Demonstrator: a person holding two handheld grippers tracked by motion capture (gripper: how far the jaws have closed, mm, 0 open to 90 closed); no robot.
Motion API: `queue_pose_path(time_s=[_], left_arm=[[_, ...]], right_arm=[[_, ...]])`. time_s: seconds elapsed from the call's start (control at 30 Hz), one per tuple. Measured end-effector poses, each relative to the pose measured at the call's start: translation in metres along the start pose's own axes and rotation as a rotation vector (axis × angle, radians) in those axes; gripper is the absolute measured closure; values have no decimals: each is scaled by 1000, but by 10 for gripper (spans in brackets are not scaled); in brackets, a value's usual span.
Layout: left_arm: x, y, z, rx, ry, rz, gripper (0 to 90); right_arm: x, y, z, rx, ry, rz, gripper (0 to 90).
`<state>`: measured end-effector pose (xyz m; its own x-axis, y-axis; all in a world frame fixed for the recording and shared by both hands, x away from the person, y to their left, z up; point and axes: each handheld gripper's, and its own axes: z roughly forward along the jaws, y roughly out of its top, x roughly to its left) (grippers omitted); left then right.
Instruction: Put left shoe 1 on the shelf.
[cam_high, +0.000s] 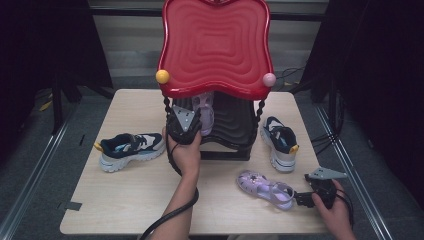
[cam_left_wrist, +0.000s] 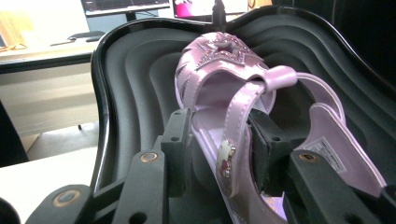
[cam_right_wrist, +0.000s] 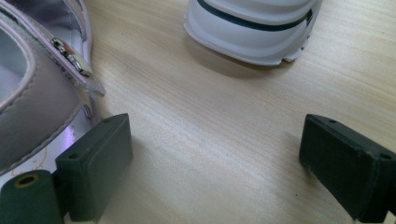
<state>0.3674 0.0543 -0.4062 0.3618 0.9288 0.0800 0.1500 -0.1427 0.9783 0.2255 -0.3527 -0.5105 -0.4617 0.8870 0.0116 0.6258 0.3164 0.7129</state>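
- A two-tier rack stands at the far middle of the surface, with a red top tray and a black lower tray.
- The left gripper reaches in under the red tray, at the front of the black tray.
- In the left gripper view, a lilac sandal lies in the black tray, star-trimmed toe pointing away, heel towards the gripper.
- The sandal's side strap and sole edge sit between the left gripper's jaws. The right pad lies against the strap; the left pad is just beside the sole. I cannot tell whether they still press on it, so it looks like a loosening hold rather than a firm clench.
- From the high view, part of that sandal shows just beside the gripper, below the red tray.
- A second lilac sandal lies on the surface in front of the rack, to its right.
- The right gripper rests low at that sandal's heel end, jaws spread wide and holding nothing.
- In the right gripper view, the second sandal lies beside its left jaw, with bare surface between the pads.
- A navy-and-white trainer sits left of the rack.
- Another trainer sits right of the rack; its white sole shows beyond the right gripper.
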Motion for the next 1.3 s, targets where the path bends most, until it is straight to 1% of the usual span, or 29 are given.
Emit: queue_pose_path(time_s=[0.07, 0.13, 0.3, 0.37, 0.47, 0.53, 0.63, 0.7, 0.83, 0.9, 0.97, 1.0, 1.03, 1.07, 1.13, 1.2, 1.23, 1.27, 1.3], left_arm=[[1, 0, -1, 12, -20, 2, 618], [2, -1, -2, 24, -22, 11, 615], [2, 2, -7, 27, -33, 39, 612], [2, 5, -9, 33, -48, 43, 612], [1, 9, -12, 47, -61, 71, 610], [1, 11, -13, 49, -71, 80, 609], [1, 13, -17, 59, -77, 97, 609], [1, 13, -17, 62, -81, 95, 610], [3, 14, -22, 77, -98, 122, 610], [3, 14, -23, 84, -111, 115, 610], [3, 15, -25, 87, -125, 124, 610], [3, 16, -27, 90, -128, 137, 610], [2, 16, -27, 98, -140, 143, 610], [2, 16, -28, 100, -150, 140, 610], [2, 17, -30, 107, -159, 148, 610], [2, 16, -31, 116, -175, 146, 610], [2, 15, -31, 117, -181, 137, 610], [2, 15, -32, 118, -185, 148, 609], [2, 15, -33, 123, -193, 146, 609]], right_arm=[[0, 0, 0, 0, 0, 0, 86], [0, 0, 0, 0, 0, 0, 86], [0, 0, 0, 0, 0, 0, 86], [0, 0, 0, 0, 0, 0, 86], [0, 0, 0, 0, 0, 0, 86], [0, 0, 0, 0, 0, 0, 86], [0, 0, 0, 0, 0, -1, 86], [0, 0, 0, 0, 0, 0, 86], [0, 0, 0, 0, 0, 0, 86], [0, 0, 0, 0, 0, 0, 86], [0, 0, 0, 0, 0, 0, 86], [0, 0, 0, 0, 0, 0, 86], [0, 0, 0, 0, 0, 0, 86], [0, 0, 0, 0, 0, 0, 86], [0, 0, 0, 0, 0, 0, 86], [0, 0, 0, 0, 0, 0, 86], [0, 0, 0, 0, 0, 0, 86], [0, 0, 0, 0, 0, 0, 86], [0, 0, 0, 0, 0, 0, 86]])
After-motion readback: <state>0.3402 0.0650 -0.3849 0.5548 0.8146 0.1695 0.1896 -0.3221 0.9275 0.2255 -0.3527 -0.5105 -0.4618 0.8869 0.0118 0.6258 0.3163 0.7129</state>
